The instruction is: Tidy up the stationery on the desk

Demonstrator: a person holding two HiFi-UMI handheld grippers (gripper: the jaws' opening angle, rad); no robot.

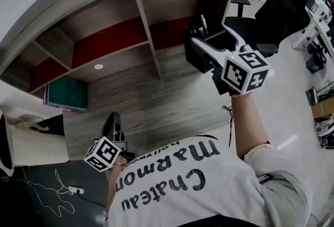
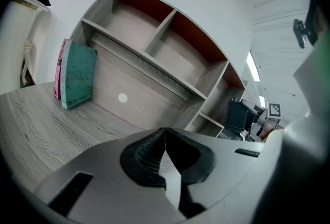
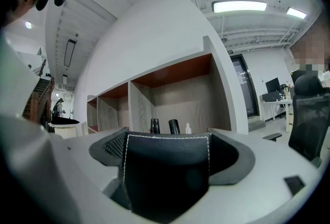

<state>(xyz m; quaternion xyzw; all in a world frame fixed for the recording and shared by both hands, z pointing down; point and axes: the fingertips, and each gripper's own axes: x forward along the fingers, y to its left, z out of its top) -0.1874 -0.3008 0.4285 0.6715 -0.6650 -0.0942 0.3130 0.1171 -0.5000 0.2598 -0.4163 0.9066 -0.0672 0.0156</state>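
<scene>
My right gripper (image 1: 211, 37) is raised over the right end of the wooden desk (image 1: 156, 100), shut on a black leather pen holder (image 1: 197, 58) with white stitching. In the right gripper view the pen holder (image 3: 167, 171) fills the space between the jaws of the right gripper (image 3: 167, 148). Two dark pens (image 3: 154, 125) and a small white bottle (image 3: 188, 128) stick up behind it. My left gripper (image 1: 111, 119) hangs low by the desk's front edge. In its own view the left gripper (image 2: 164, 133) has its pads meeting, with nothing between them.
A teal book (image 1: 67, 94) (image 2: 78, 76) leans with a pink book (image 2: 58, 68) at the desk's left end. An open-fronted shelf unit (image 1: 146, 27) runs along the back. A black office chair (image 1: 282, 7) stands to the right. A power strip (image 1: 75, 189) lies on the floor.
</scene>
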